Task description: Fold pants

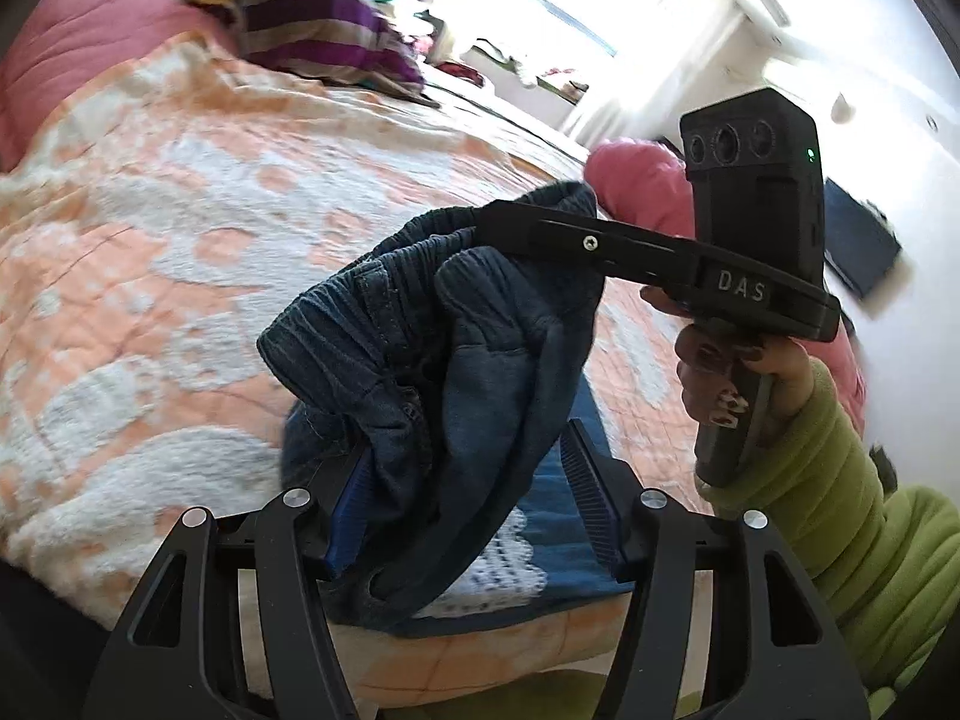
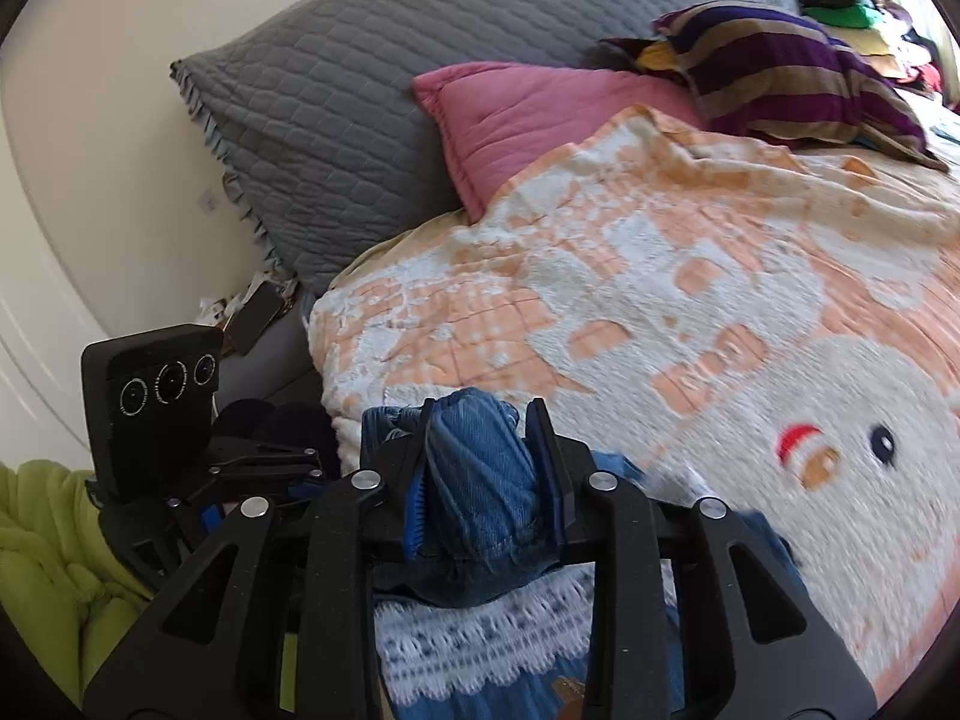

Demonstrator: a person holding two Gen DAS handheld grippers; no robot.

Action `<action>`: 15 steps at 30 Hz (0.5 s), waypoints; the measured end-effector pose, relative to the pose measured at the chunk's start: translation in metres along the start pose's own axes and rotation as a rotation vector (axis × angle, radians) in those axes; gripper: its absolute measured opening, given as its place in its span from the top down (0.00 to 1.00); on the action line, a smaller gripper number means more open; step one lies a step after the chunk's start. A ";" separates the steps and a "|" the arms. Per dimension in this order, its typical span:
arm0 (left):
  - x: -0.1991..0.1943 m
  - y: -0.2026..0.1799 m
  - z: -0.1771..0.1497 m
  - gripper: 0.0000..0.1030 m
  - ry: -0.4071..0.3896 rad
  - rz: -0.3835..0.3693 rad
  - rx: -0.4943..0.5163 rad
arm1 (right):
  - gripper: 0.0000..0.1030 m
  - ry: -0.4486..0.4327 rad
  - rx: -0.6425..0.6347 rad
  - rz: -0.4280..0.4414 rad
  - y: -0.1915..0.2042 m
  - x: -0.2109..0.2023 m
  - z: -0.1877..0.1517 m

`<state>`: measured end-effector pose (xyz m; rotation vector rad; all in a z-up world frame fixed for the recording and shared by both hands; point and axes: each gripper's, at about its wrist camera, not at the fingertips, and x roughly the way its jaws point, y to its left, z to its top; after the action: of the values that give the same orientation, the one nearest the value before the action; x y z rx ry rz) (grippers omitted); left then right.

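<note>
Count: two grippers, left (image 1: 474,510) and right (image 2: 486,474); one pair of pants (image 1: 456,324); one grey pillow (image 2: 372,78); one pink pillow (image 2: 528,114); one blanket (image 2: 690,300).

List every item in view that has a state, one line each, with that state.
Left gripper: shut on the pants.
Right gripper: shut on a bunched part of the pants.
Pants: blue denim, crumpled, lifted above the bed, not yet folded.
Blanket: spread over the bed, wrinkled.
Gray pillow: propped against the wall.
Pink pillow: leaning on the gray pillow.
Striped cloth: heaped, unfolded.
</note>
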<state>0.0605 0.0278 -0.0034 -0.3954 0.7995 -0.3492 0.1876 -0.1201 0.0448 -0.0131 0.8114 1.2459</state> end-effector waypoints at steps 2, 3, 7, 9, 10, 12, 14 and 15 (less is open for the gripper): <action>0.007 -0.008 -0.002 0.45 0.016 -0.021 0.018 | 0.73 -0.014 0.023 -0.015 -0.006 -0.013 -0.010; 0.010 -0.012 -0.003 0.45 0.030 -0.032 0.030 | 0.71 -0.020 0.031 -0.022 -0.008 -0.018 -0.013; 0.028 -0.030 -0.014 0.45 0.101 -0.087 0.089 | 0.61 -0.068 0.107 -0.074 -0.025 -0.048 -0.039; 0.038 -0.035 -0.021 0.44 0.149 -0.112 0.102 | 0.60 -0.067 0.126 -0.135 -0.032 -0.057 -0.051; 0.042 -0.037 -0.024 0.44 0.166 -0.113 0.108 | 0.60 -0.061 0.142 -0.177 -0.037 -0.061 -0.060; 0.050 -0.040 -0.030 0.44 0.196 -0.105 0.127 | 0.60 -0.035 0.172 -0.214 -0.041 -0.061 -0.071; 0.053 -0.045 -0.034 0.44 0.211 -0.101 0.144 | 0.56 -0.008 0.174 -0.233 -0.042 -0.056 -0.078; 0.055 -0.047 -0.035 0.44 0.216 -0.099 0.152 | 0.51 0.000 0.178 -0.234 -0.042 -0.052 -0.079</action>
<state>0.0629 -0.0450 -0.0379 -0.2576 0.9590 -0.5483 0.1760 -0.2126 -0.0012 0.0348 0.8911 0.9507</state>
